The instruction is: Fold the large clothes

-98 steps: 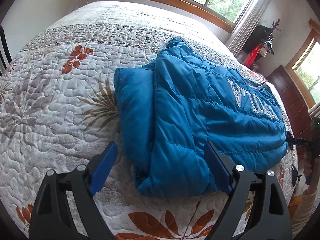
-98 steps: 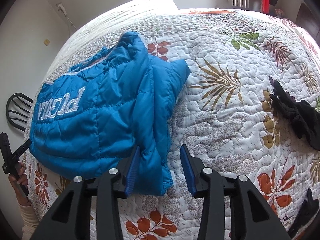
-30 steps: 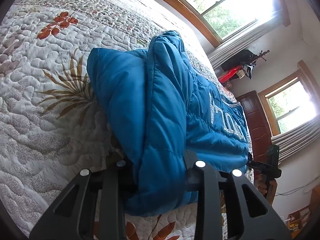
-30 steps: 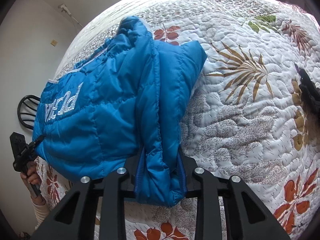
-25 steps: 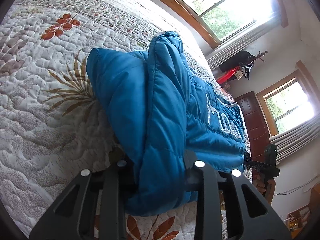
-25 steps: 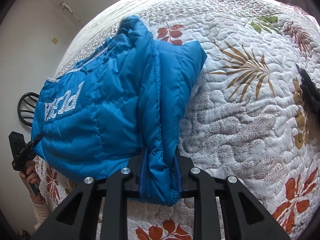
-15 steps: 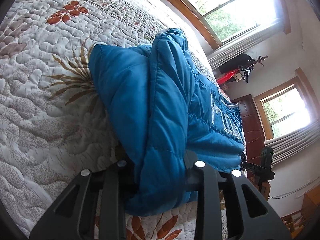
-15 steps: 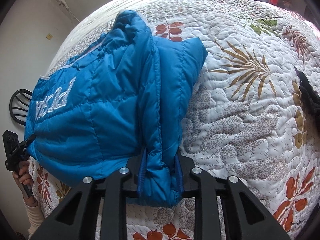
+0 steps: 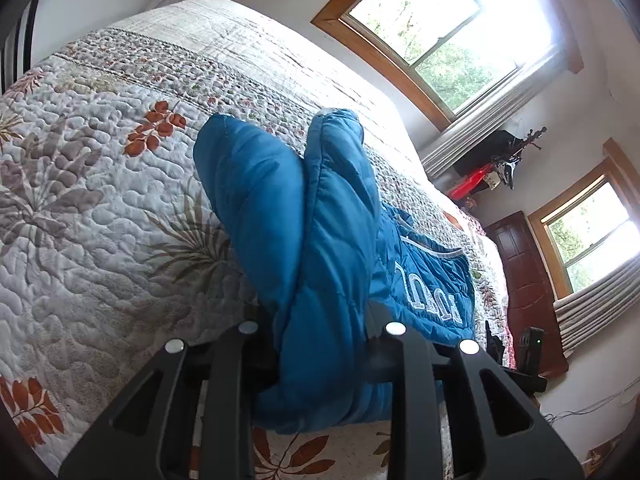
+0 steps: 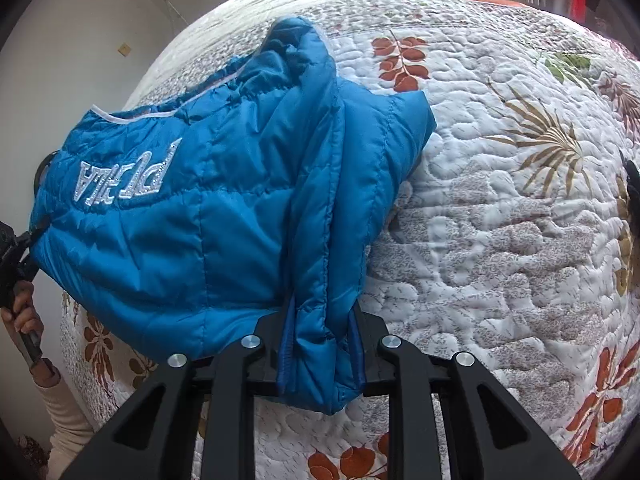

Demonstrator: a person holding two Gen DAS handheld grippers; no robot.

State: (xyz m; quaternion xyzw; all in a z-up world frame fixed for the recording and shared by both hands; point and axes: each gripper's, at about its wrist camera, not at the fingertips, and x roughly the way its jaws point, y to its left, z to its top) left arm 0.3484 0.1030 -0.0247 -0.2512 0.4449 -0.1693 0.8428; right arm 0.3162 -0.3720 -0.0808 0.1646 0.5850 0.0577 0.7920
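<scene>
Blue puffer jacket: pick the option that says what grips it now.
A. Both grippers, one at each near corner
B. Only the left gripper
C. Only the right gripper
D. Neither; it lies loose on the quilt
A: the blue puffer jacket sits bunched between the jaws of the right gripper, and the left gripper clamps its other corner.

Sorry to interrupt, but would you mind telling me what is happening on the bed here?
A person is folding a blue puffer jacket on a floral quilt, a handheld gripper in each hand. The right gripper is clamped on one bunched corner of the jacket. The left gripper pinches the opposite corner, its jaws closing a little tighter on the fabric. That end is raised off the quilt, while the far end of the jacket lies on it.
</scene>
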